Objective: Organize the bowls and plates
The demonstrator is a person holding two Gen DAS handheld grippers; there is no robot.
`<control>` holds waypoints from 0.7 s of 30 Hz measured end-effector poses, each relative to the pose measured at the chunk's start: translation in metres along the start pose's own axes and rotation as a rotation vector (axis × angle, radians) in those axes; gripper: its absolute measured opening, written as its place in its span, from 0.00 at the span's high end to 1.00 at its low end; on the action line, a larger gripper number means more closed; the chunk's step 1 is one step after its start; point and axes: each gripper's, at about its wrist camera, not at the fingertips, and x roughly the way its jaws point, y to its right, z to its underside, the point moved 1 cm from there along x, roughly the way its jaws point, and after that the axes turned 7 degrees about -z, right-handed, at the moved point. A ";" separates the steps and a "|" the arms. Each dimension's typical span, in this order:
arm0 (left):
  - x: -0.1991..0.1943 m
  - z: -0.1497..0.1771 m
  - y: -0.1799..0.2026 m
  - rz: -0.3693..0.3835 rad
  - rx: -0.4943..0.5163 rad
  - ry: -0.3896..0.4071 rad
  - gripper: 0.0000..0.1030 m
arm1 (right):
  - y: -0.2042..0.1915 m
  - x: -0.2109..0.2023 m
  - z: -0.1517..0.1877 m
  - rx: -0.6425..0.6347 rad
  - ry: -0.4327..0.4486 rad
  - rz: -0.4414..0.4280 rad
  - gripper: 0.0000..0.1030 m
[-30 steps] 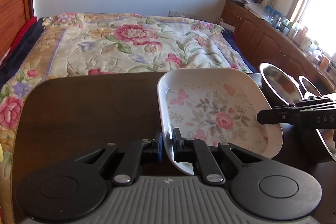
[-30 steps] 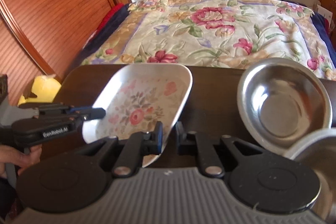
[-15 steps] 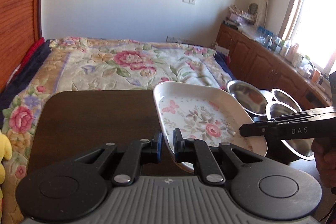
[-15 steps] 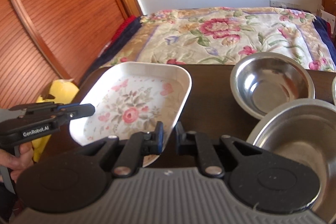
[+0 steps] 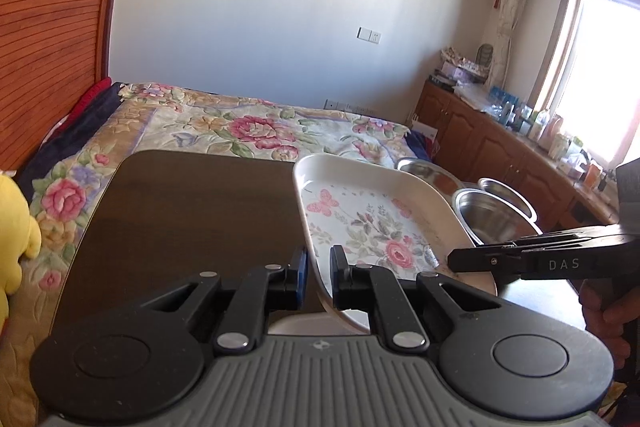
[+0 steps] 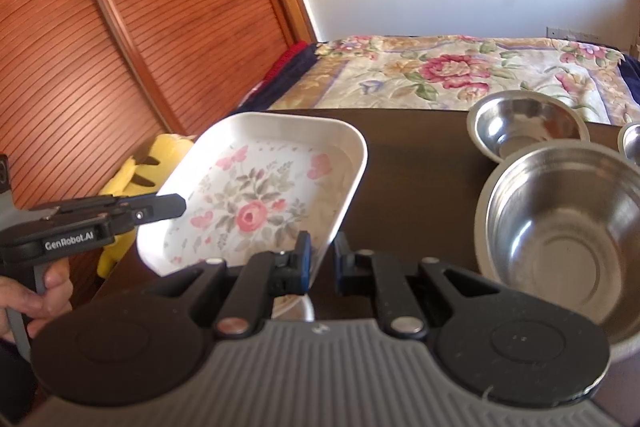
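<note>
Floral plate (image 5: 362,223) apparently between both hand-held grippers' fingers

Table (image 5: 180,211) left bare — bowls (image 6: 560,239) right.

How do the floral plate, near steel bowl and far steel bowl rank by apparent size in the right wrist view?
1. Floral plate, near steel bowl: look alike; nearness makes ranking unsure.
2. Far steel bowl: smallest, though farther away.
</note>
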 end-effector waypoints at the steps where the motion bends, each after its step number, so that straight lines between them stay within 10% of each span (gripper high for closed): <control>1: -0.004 0.003 0.000 0.003 -0.004 0.003 0.90 | -0.003 -0.003 0.003 -0.008 0.002 -0.004 0.87; 21: -0.028 0.055 -0.014 0.013 -0.068 -0.058 0.90 | -0.031 -0.013 0.049 -0.096 -0.025 -0.064 0.87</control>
